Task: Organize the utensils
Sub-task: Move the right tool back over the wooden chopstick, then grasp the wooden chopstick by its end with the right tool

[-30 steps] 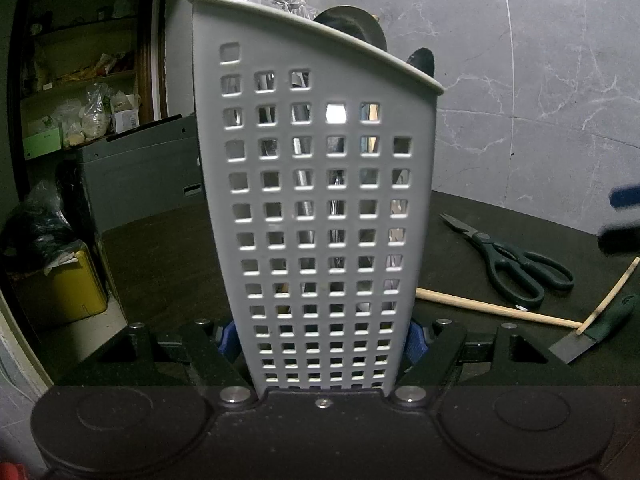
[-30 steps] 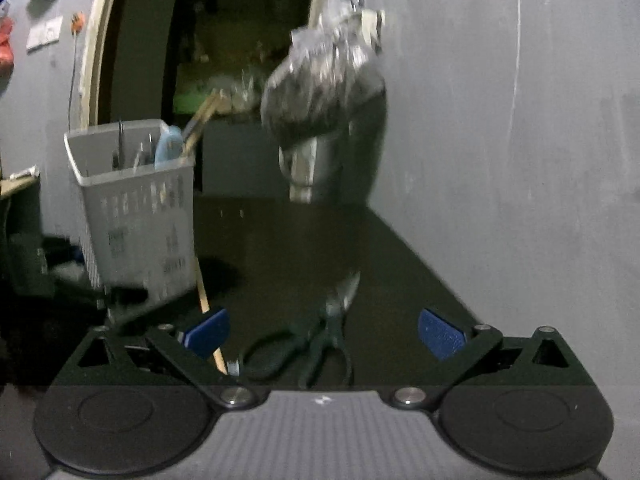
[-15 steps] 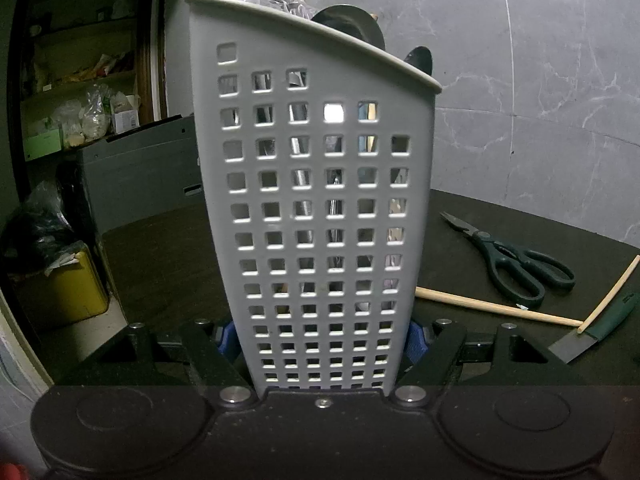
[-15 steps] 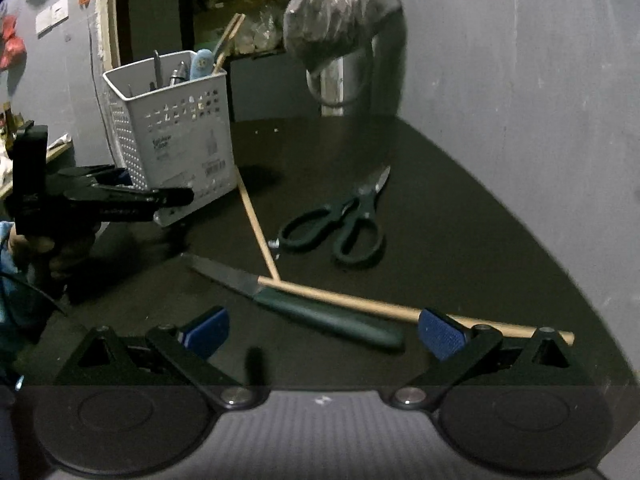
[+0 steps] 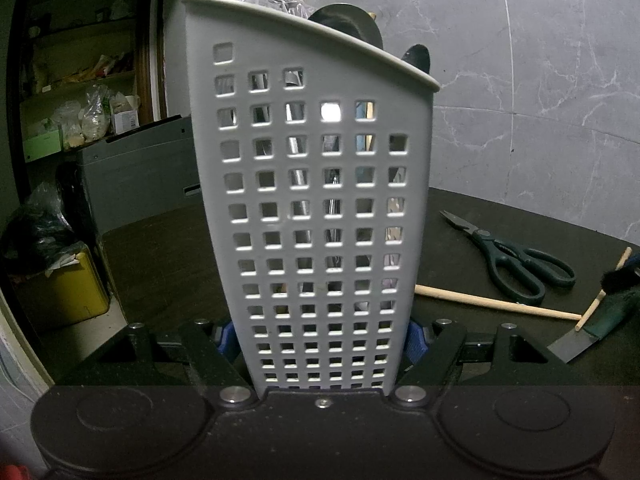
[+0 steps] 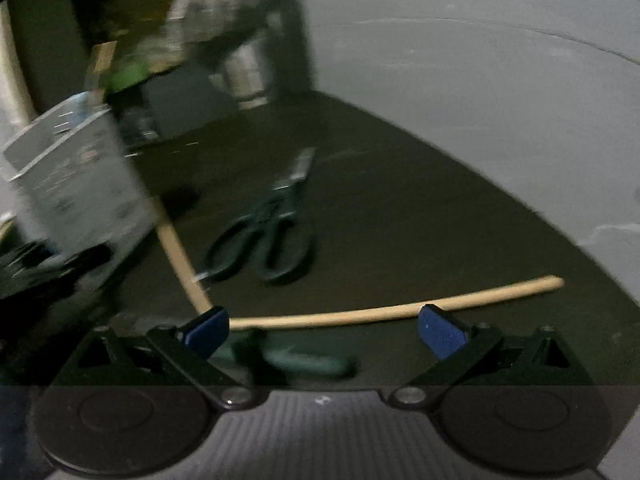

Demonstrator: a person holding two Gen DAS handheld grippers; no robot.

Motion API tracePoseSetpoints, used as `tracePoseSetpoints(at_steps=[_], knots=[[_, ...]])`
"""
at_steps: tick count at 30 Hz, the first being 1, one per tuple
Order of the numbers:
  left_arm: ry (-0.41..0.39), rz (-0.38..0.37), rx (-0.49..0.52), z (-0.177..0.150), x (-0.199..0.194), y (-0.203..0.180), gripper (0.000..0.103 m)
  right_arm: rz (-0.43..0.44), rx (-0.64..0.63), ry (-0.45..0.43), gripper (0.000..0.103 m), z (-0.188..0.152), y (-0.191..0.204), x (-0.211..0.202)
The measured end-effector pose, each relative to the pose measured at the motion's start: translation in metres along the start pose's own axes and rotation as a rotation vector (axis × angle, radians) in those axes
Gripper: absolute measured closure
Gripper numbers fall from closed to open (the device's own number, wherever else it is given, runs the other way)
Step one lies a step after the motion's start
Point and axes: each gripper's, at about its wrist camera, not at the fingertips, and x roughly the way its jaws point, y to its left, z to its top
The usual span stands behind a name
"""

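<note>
My left gripper is shut on the base of a white perforated utensil basket, its blue pads pressed on both sides. The basket stands upright with several utensils inside. On the dark table to its right lie green-handled scissors, two wooden chopsticks and a green-handled knife. My right gripper is open and low over the knife handle, which lies between and just under its blue pads. One chopstick crosses just beyond the fingertips. The scissors lie farther off, and the basket is at the left, blurred.
A grey marble wall runs behind the round dark table. A grey box and shelves with bags stand at the back left, with a yellow tin low beside the table. A metal pot with a bag on top stands at the table's far side.
My right gripper has dropped and rolled, closing in on the knife handle, and a dark part of it now shows at the right edge of the left wrist view. The left gripper and basket stayed still.
</note>
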Motion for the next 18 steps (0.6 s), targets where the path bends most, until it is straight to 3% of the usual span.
tracePoseSetpoints(at_steps=[2, 6, 18], knots=[[0.000, -0.001, 0.000, 0.000, 0.000, 0.000, 0.027, -0.052, 0.037, 0.002, 0.000, 0.008, -0.006, 0.007], [0.000, 0.001, 0.001, 0.000, 0.000, 0.000, 0.027, -0.067, 0.073, -0.019, 0.000, 0.019, -0.018, 0.020], [0.002, 0.002, 0.005, 0.000, 0.000, -0.001, 0.027, -0.028, -0.057, -0.057, 0.021, 0.039, -0.009, 0.047]])
